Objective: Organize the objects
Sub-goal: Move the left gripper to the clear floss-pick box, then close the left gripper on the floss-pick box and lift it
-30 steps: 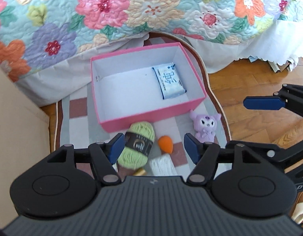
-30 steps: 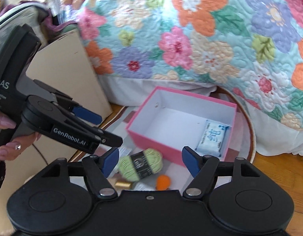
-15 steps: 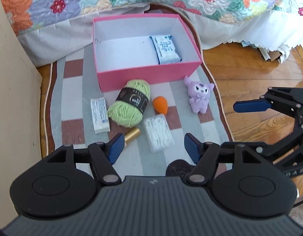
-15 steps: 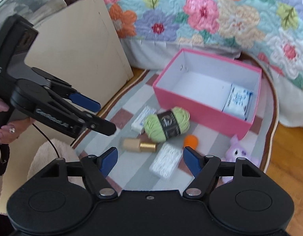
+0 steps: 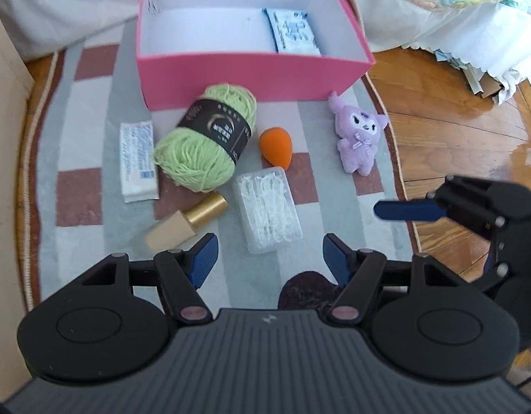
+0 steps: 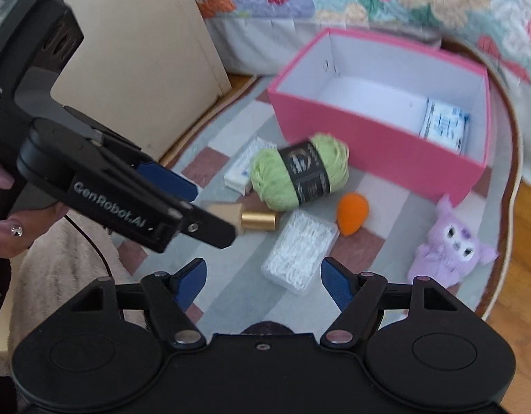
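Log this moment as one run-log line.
left gripper: open, empty | right gripper: open, empty | pink cardboard box: holds white-blue packet | green yarn ball, clear plastic case: on rug, outside box

the pink box (image 5: 251, 69) stands open on top, its left half bare, a white packet (image 5: 293, 32) at its right end. before it, yarn (image 5: 207, 138), bottle (image 5: 186, 222), clear case (image 5: 267, 210) and orange sponge (image 5: 276, 146) crowd the rug (image 5: 89, 131); the plush (image 5: 360, 138) sits apart with room around it.

Pink box (image 5: 251, 72), green yarn (image 5: 203, 145), orange sponge (image 5: 276, 146), purple plush (image 5: 360, 139), checked rug (image 5: 86, 131).
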A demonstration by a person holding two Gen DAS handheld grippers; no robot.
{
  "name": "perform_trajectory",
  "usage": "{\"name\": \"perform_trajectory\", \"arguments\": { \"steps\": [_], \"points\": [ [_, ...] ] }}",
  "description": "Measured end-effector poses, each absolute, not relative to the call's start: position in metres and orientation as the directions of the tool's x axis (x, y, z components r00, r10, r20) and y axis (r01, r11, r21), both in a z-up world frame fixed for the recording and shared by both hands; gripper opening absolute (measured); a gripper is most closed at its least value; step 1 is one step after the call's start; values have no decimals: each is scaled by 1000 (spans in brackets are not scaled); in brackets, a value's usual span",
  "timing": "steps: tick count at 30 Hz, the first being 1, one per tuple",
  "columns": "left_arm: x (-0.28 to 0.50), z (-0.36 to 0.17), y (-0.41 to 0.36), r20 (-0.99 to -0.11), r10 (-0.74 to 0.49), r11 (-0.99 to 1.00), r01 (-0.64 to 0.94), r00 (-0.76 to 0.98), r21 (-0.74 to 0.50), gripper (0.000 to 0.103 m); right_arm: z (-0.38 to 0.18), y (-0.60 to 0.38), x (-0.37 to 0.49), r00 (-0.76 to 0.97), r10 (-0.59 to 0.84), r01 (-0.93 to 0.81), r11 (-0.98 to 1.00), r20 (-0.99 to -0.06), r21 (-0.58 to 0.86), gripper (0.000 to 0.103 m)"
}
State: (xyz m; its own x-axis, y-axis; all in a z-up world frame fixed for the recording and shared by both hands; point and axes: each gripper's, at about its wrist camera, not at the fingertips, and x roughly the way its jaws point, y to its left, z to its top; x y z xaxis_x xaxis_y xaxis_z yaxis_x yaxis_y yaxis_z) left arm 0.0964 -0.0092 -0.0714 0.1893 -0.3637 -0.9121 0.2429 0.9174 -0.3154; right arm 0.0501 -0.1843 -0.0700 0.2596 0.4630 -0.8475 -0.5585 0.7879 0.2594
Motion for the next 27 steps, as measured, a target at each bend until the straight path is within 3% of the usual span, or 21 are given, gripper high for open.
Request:
{"name": "perform_trajectory", "arguments": {
  "steps": [6, 9, 14, 18, 21, 23, 27],
  "points": [
    [103, -117, -15, -901, -398, 912, 186, 172, -367, 61, -120, -177, 49, 299, 464, -535, 805, -834, 257, 77],
    [102, -132, -12, -889, -415, 909, 129, 193, -396, 61, -148, -168, 48, 351, 404, -519, 835, -845, 184, 77],
    [99, -153, -8, -868, -445, 894, 51, 222, -446, 61, -160, -166, 41, 384, 446, -502, 836, -809, 223, 77],
    [94, -162, -14, -870, -429, 900, 34, 243, -435, 47, -168, -153, 39, 431, 396, -497, 854, -811, 153, 77],
    [94, -169, -17, -868, -428, 899, 21, 252, -438, 42, -176, -152, 46, 446, 360, -442, 885, -819, 148, 77],
    [95, -172, -19, -871, -418, 904, 21, 259, -428, 39, -180, -155, 52, 439, 355, -404, 898, -825, 172, 83],
    [95, -177, -17, -854, -424, 892, -25, 301, -452, 33, -186, -156, 53, 428, 360, -414, 893, -829, 174, 81]
  ]
}}
